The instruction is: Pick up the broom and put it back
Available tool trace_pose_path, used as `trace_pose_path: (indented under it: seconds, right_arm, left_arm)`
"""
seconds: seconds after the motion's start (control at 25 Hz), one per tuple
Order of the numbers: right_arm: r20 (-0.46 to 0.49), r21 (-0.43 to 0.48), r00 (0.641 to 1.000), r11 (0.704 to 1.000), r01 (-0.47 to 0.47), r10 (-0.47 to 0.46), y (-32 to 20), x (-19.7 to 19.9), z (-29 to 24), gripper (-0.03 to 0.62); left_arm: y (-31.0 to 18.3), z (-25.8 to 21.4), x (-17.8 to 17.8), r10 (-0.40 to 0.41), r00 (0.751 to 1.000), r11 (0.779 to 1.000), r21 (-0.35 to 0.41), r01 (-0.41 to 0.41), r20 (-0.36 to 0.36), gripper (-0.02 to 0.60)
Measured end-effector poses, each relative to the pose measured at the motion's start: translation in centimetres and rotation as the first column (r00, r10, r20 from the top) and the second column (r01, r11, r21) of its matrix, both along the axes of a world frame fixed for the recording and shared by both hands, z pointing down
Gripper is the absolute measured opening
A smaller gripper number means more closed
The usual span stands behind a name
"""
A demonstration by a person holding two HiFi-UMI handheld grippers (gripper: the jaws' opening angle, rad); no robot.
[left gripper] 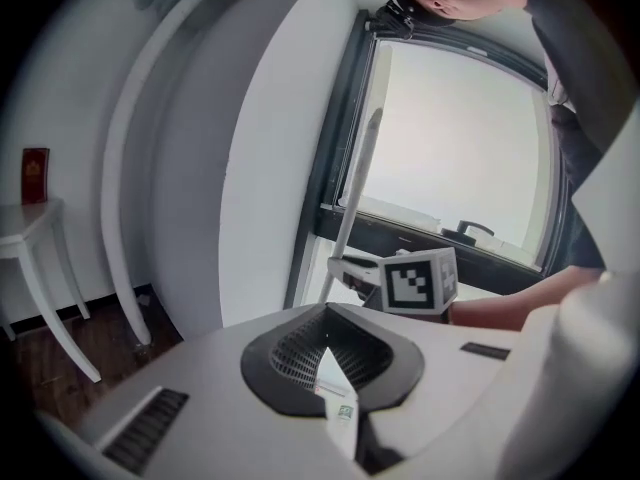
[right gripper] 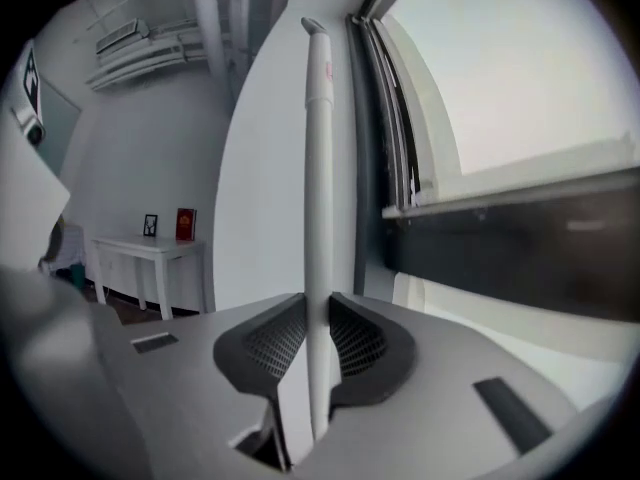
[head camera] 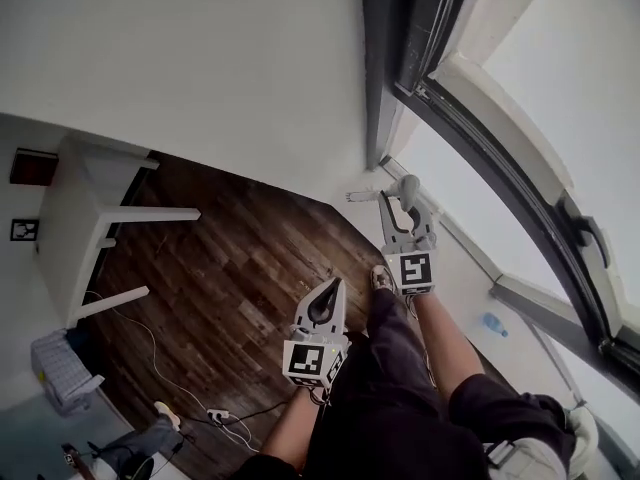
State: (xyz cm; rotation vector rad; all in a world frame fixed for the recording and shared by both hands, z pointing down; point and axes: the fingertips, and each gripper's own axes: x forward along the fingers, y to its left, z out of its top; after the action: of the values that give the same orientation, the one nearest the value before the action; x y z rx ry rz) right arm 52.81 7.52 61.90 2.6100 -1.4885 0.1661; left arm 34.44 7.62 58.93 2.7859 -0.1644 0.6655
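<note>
The broom shows as a white handle (right gripper: pixel 318 168) that stands upright between the jaws of my right gripper (right gripper: pixel 318 333), whose dark pads press on it from both sides. In the head view my right gripper (head camera: pixel 408 192) is held out near the window corner, with a short white piece of the handle (head camera: pixel 365 196) beside it. From the left gripper view the handle (left gripper: pixel 358 183) rises from the right gripper (left gripper: pixel 352 268) in front of the window. My left gripper (head camera: pixel 327 293) hangs lower and nearer to me, jaws together and empty (left gripper: pixel 328 353). The broom's head is hidden.
A white table (head camera: pixel 80 208) stands by the wall at the left, with a red book (left gripper: pixel 35 175) on it. Cables and a power strip (head camera: pixel 215 415) lie on the dark wooden floor (head camera: pixel 240 268). The dark window frame (head camera: pixel 500 148) runs along the right. My shoe (head camera: pixel 382 278) is below the right gripper.
</note>
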Motion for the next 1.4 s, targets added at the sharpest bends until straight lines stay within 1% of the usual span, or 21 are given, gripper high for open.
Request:
trace_pose_path:
  seconds: [0.08, 0.16, 0.28, 0.36, 0.4, 0.48, 0.52, 0.68, 0.8, 0.96, 1.08, 1.16, 1.24, 1.32, 1.4]
  right_arm:
    - [-0.044, 0.023, 0.999, 1.0, 0.022, -0.021, 0.5, -1.9, -4.8, 0.087]
    - [-0.082, 0.021, 0.995, 0.998, 0.062, -0.061, 0.6, -4.0, -9.3, 0.087]
    - [-0.138, 0.011, 0.984, 0.994, 0.113, -0.111, -0.2, -6.5, -14.8, 0.087]
    - [-0.123, 0.039, 0.986, 0.992, 0.117, -0.112, -0.4, -9.2, -17.5, 0.086]
    - [-0.104, 0.056, 0.988, 0.991, 0.119, -0.113, -0.4, -10.8, -18.4, 0.087]
    - [-0.086, 0.084, 0.987, 0.986, 0.143, -0.136, -0.7, -13.9, -20.0, 0.086]
    - [-0.081, 0.096, 0.985, 0.982, 0.16, -0.153, -1.1, -15.3, -20.8, 0.086]
    - [-0.017, 0.135, 0.983, 0.974, 0.182, -0.182, -2.6, -19.1, -22.4, 0.087]
    - [0.028, 0.167, 0.975, 0.963, 0.213, -0.221, -3.9, -21.6, -22.2, 0.087]
    - [0.028, 0.184, 0.948, 0.934, 0.306, -0.316, -5.6, -25.0, -22.4, 0.087]
    - [0.024, 0.185, 0.926, 0.912, 0.367, -0.377, -6.7, -26.7, -22.4, 0.087]
    - [0.01, 0.179, 0.911, 0.897, 0.404, -0.413, -7.5, -27.4, -22.5, 0.086]
    - [-0.003, 0.166, 0.891, 0.879, 0.448, -0.453, -8.6, -28.1, -22.5, 0.086]
    - [-0.02, 0.152, 0.865, 0.853, 0.499, -0.502, -10.1, -29.0, -22.6, 0.086]
    - [-0.046, 0.139, 0.824, 0.814, 0.564, -0.564, -11.6, -30.4, -22.8, 0.086]
  left_arm:
    - [-0.3, -1.8, -0.9, 0.003, 0.999, 1.0, -0.008, -0.003, -0.044, 0.0]
    - [-0.8, -4.2, -1.6, 0.001, 0.994, 1.0, -0.008, -0.002, -0.105, 0.0]
    - [-2.6, -7.9, -1.5, -0.041, 0.978, 0.999, -0.007, 0.04, -0.203, 0.0]
    - [-3.9, -10.2, -2.5, -0.08, 0.968, 0.997, -0.021, 0.078, -0.239, 0.0]
    - [-4.5, -11.2, -3.3, -0.089, 0.967, 0.996, -0.01, 0.089, -0.238, 0.0]
    - [-5.5, -13.1, -4.3, -0.081, 0.971, 0.994, 0.058, 0.096, -0.226, 0.0]
    - [-6.1, -14.2, -4.7, -0.075, 0.969, 0.991, 0.087, 0.098, -0.236, -0.001]
    - [-8.4, -17.9, -6.7, -0.096, 0.949, 0.98, 0.138, 0.143, -0.3, -0.002]
    - [-9.5, -18.6, -8.8, -0.12, 0.945, 0.968, 0.174, 0.179, -0.304, -0.002]
    - [-10.5, -17.5, -10.7, -0.175, 0.942, 0.961, 0.158, 0.227, -0.285, -0.002]
    - [-11.1, -17.4, -11.7, -0.222, 0.921, 0.959, 0.1, 0.266, -0.322, -0.002]
    - [-11.6, -17.5, -12.5, -0.257, 0.906, 0.948, 0.092, 0.303, -0.336, -0.002]
    - [-12.4, -17.4, -13.6, -0.303, 0.896, 0.929, 0.108, 0.353, -0.324, -0.002]
    - [-13.4, -17.1, -15.1, -0.366, 0.879, 0.902, 0.114, 0.416, -0.306, -0.002]
    - [-14.5, -16.8, -17.1, -0.438, 0.851, 0.866, 0.118, 0.486, -0.291, -0.002]
